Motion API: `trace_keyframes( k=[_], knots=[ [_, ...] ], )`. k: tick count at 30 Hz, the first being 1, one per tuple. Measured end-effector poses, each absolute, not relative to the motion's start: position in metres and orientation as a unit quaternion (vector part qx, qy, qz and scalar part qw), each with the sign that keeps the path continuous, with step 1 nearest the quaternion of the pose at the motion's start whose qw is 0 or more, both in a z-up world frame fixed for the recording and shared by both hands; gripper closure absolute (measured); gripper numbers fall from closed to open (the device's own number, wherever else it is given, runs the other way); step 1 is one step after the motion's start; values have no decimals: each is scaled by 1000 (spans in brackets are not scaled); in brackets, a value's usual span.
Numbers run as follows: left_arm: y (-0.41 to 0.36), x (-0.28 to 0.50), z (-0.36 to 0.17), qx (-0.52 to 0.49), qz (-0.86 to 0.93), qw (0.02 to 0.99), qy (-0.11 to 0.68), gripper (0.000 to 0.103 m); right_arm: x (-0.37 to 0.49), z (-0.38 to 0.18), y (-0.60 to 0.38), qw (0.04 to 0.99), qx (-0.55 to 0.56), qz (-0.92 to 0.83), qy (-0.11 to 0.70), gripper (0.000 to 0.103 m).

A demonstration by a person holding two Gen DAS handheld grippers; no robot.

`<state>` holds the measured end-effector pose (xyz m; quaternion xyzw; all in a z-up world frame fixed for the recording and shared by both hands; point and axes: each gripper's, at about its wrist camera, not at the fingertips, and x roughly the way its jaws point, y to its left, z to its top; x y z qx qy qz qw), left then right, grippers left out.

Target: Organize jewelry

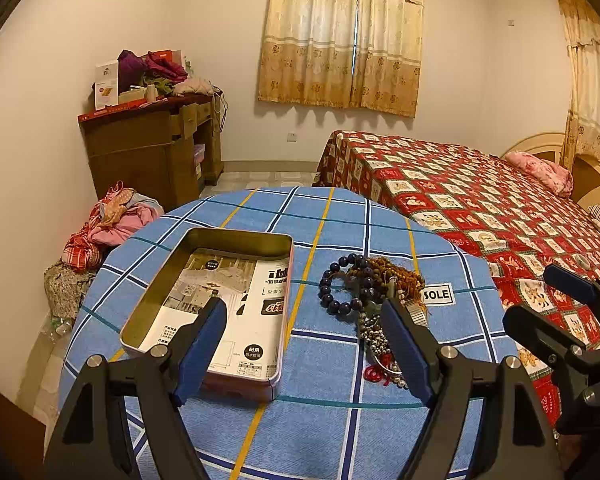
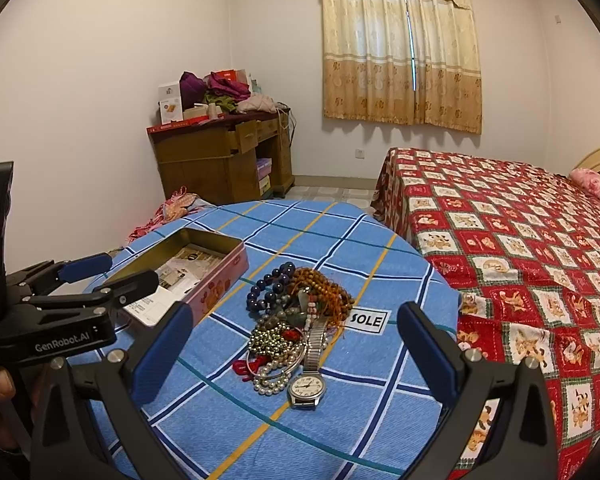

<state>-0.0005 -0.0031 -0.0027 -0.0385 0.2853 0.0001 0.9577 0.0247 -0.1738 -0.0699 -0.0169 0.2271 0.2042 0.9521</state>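
Note:
A pile of jewelry (image 2: 296, 320) lies on the round table with a blue checked cloth (image 2: 340, 432): a dark blue bead bracelet (image 2: 270, 284), brown bead strings (image 2: 324, 292), pearl strands (image 2: 272, 378) and a wristwatch (image 2: 306, 388). An open metal tin (image 1: 216, 300) with a printed sheet inside stands left of the pile (image 1: 372, 300). My left gripper (image 1: 304, 312) is open and empty, above the near table between tin and pile. My right gripper (image 2: 296, 320) is open and empty, its fingers either side of the pile; it also shows in the left wrist view (image 1: 540, 300).
A bed with a red patterned cover (image 2: 520, 240) stands right of the table. A wooden desk (image 2: 224, 156) piled with clothes and boxes is at the back left. A heap of clothes (image 1: 108, 224) lies left of the table. Curtains (image 2: 400, 48) cover the window.

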Motion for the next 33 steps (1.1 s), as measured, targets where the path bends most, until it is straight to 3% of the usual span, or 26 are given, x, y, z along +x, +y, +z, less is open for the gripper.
trace_keyframes(
  k=[33],
  knots=[
    [2,-1,-1,-44,4,958,282,24,26,-79,-174,951,-14,205,233,0]
  ],
)
